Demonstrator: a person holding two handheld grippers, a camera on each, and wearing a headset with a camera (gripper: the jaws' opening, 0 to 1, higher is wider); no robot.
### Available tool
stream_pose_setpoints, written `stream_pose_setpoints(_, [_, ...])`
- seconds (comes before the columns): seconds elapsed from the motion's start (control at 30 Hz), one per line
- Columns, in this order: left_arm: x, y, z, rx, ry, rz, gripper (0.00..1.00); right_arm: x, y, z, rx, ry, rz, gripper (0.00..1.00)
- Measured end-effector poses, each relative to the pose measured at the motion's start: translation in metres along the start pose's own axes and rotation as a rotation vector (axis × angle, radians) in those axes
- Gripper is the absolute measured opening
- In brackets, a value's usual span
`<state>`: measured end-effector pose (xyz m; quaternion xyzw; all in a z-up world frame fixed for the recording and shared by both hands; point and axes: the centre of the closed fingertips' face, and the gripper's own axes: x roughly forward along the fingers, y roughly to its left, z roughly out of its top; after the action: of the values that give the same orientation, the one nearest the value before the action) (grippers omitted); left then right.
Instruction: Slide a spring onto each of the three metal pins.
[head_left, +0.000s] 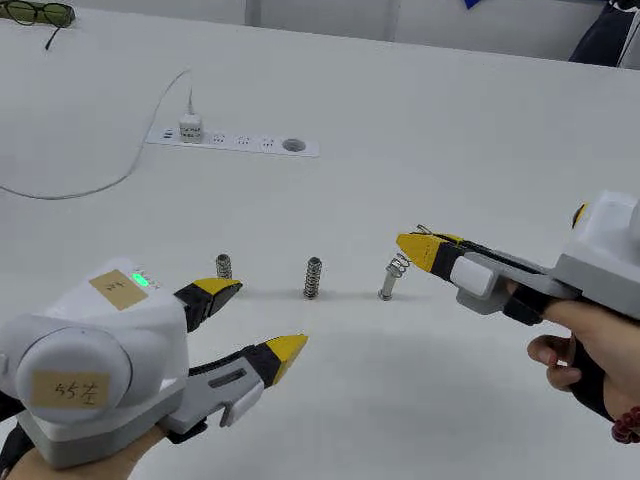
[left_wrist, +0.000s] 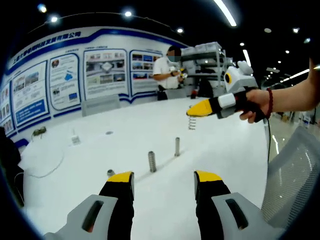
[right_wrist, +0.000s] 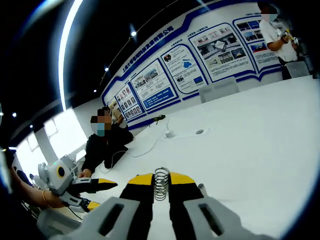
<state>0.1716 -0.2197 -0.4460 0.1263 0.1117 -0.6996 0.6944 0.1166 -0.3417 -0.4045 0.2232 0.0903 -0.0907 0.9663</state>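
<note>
Right gripper (right_wrist: 161, 179) has its jaws pinched shut on a spring (right_wrist: 160, 186), tilted right by the top of the bare pin (head_left: 386, 288). Left gripper (head_left: 250, 318) jaws are wide open with nothing in them. The closest pin (head_left: 224, 266) just ahead of them and the middle pin (head_left: 313, 277) each wear a spring. There's handwriting on the left gripper's tan sticker (head_left: 68, 389), can't read it. Loads of bare white table (head_left: 420, 140) all round, and the power strip (head_left: 235, 142) sits well beyond the pins.

Coiled spring (head_left: 399, 266) above bare rightmost pin (head_left: 385, 290)
</note>
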Motion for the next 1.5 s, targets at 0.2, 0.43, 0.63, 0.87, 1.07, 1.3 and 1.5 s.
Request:
stream_pose_setpoints(0.2, [-0.003,0.003,-0.002,0.002,-0.002,0.012,0.55,0.005,-0.01,0.001,-0.055,0.009,-0.032,0.12])
stream_pose_setpoints(0.43, [-0.005,0.01,-0.003,-0.015,-0.004,0.029,0.62,0.013,-0.022,0.004,-0.103,0.004,-0.066,0.12])
stream_pose_setpoints(0.63, [-0.007,0.017,-0.005,-0.041,-0.007,0.042,0.68,0.018,-0.031,0.002,-0.13,0.013,-0.089,0.12])
stream_pose_setpoints(0.87, [-0.008,0.02,-0.007,-0.05,-0.007,0.049,0.75,0.026,-0.043,0.002,-0.151,0.009,-0.121,0.12])
stream_pose_setpoints(1.07, [-0.008,0.021,-0.009,-0.063,-0.002,0.049,0.79,0.031,-0.049,0.0,-0.171,0.012,-0.138,0.12])
stream_pose_setpoints(1.3, [-0.007,0.022,-0.012,-0.077,0.006,0.05,0.86,0.035,-0.056,-0.006,-0.194,0.024,-0.155,0.12])
stream_pose_setpoints(1.5, [-0.006,0.023,-0.014,-0.098,0.008,0.055,0.92,0.036,-0.062,-0.009,-0.198,0.027,-0.173,0.12])
